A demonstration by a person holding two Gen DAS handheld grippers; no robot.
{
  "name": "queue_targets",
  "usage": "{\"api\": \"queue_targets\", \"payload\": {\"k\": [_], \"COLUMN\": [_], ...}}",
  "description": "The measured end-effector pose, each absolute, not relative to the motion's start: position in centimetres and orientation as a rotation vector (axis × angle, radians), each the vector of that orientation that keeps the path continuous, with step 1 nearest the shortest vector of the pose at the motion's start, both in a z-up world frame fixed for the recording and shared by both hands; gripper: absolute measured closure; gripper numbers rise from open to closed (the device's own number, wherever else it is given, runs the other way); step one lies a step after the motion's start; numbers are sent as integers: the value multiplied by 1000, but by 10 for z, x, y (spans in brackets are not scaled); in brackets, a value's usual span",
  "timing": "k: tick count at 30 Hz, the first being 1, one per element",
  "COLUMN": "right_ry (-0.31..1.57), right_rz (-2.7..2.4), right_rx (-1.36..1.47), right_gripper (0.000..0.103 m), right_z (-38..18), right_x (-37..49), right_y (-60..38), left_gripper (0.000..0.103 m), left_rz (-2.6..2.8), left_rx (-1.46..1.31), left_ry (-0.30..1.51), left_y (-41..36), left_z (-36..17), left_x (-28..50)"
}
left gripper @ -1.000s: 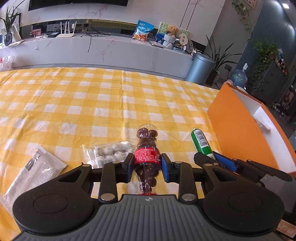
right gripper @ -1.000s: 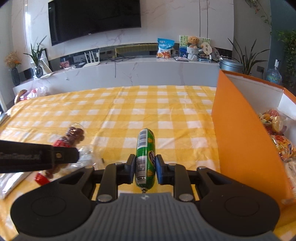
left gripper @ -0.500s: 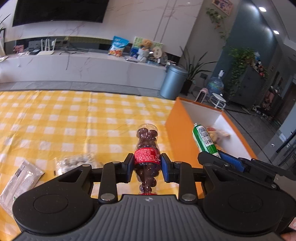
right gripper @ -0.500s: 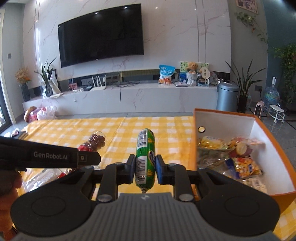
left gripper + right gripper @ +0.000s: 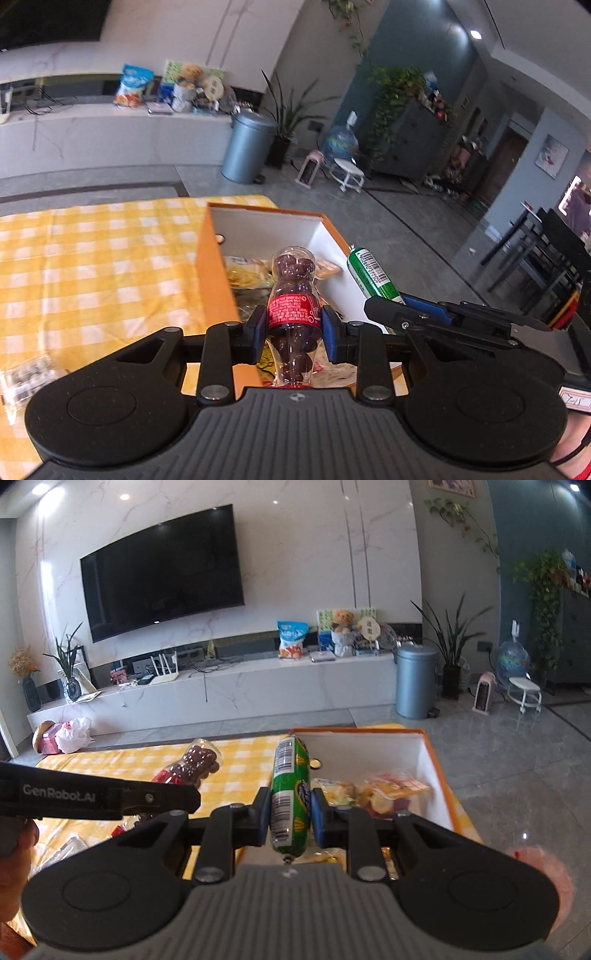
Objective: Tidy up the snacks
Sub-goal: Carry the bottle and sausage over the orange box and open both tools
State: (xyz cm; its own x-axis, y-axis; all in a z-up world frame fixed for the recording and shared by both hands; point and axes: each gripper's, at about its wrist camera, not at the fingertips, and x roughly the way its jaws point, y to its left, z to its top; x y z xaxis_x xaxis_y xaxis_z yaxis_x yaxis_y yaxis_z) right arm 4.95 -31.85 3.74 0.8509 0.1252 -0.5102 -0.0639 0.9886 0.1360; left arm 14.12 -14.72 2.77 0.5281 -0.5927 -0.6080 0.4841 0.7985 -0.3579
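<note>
Both grippers risen over orange box [image 5: 216, 273] rim; bottle [image 5: 293, 295], sausage [image 5: 290, 797] clamped.

We see a small clear bottle [image 5: 294, 291] packed with dark brown candy balls, red label round its middle, held up above the open orange box [image 5: 216, 273]. Beside it a green sausage stick [image 5: 290, 794] with a barcode tilts over the same box, where bagged snacks [image 5: 384, 794] lie.
</note>
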Motion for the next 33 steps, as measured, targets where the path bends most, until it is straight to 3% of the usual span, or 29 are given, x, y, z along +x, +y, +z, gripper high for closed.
{"api": "queue_targets", "payload": {"k": [11,23,33], "right_ry": [761,1034,1072], "right_rz": [75,176,216], "right_rx": [201,195,230], "right_gripper": [82,82,82], "right_z": [4,-49,-65], "right_x": [97,148,158], "right_y": [-386,-397,-384], "left_gripper": [69,69,68], "left_rz": [-712,-662,-644], "left_rx": [59,388,539], "left_ry": [968,1094,1129], "left_y": [-217,-262,-267], "left_z": [-7,-54,-63], "left_x": [190,195,192]}}
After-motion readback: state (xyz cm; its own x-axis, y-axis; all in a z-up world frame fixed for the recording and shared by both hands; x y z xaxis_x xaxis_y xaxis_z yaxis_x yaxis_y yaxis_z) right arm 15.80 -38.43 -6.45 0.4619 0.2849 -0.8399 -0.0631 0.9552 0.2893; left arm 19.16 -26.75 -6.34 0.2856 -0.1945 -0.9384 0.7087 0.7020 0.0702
